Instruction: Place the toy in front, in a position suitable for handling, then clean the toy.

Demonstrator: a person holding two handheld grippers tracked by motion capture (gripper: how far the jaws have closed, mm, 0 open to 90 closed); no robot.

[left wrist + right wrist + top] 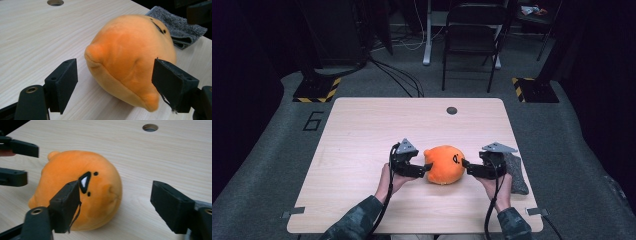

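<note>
Currently an orange plush toy (444, 164) lies on its side on the table (362, 130), a little nearer the near edge than the far one and right of centre. It is a rounded, soft-piled lump with two stubby nubs at one end and a small stitched face of black dots and a dark mouth with a white patch, which faces the right gripper (466, 167). The tabletop is pale wood-grain laminate, matt, with rounded corners and a round cable hole (452, 110) near its far edge. Left gripper (428, 169) sits at the toy's left end; in the left gripper view its black, blocky, foam-faced jaws stand wide apart, one on each side of the nubbed end, pads not pressing the plush. Right gripper is at the toy's right end; in the right gripper view its jaws are likewise spread wide, one in front of the face, the other over bare table, holding nothing. Both grippers carry a grey three-cornered plate. A folded grey terry cloth (515, 172), nubbly in texture, lies near the right edge of the table, just beside the right gripper.
</note>
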